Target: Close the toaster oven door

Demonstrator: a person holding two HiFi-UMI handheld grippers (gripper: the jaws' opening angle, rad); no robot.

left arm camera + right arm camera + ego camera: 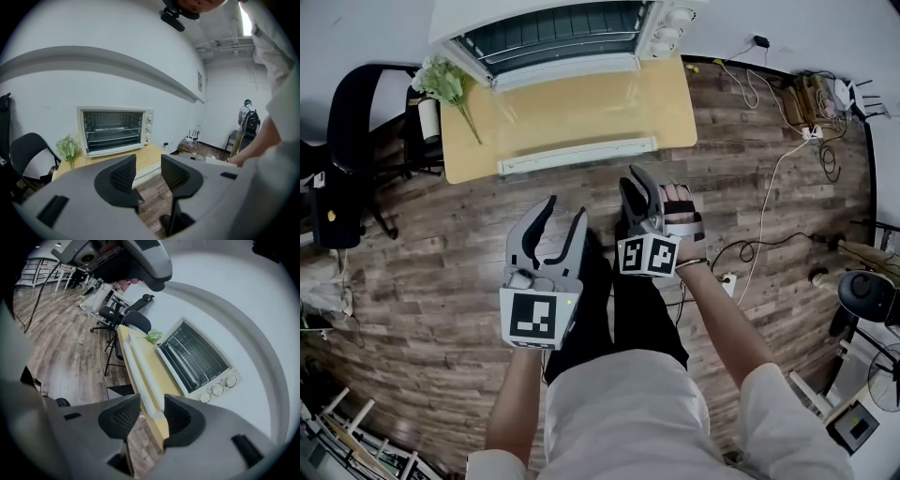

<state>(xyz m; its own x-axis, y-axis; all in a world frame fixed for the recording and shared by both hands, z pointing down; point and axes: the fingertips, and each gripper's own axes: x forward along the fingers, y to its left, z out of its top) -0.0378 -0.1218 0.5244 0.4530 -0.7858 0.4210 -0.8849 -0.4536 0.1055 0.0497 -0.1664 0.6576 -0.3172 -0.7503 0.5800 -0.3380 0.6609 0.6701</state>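
The white toaster oven [572, 33] stands at the back of a light wooden table [478, 150]. Its glass door lies open and flat, with the white handle bar [577, 156] near the table's front edge. My right gripper [634, 178] is open, its tips just in front of the handle's right end. In the right gripper view the handle [143, 376] runs toward the gap of the right gripper [152, 404]; touch cannot be told. My left gripper [565, 211] hangs open further back, empty. The left gripper [147, 164] faces the oven [115, 129].
A black chair [352, 122] stands left of the table, and a vase of flowers [441, 84] sits on its left corner. Cables and a power strip [769, 159] lie on the wooden floor at the right. A person [246, 117] stands far off.
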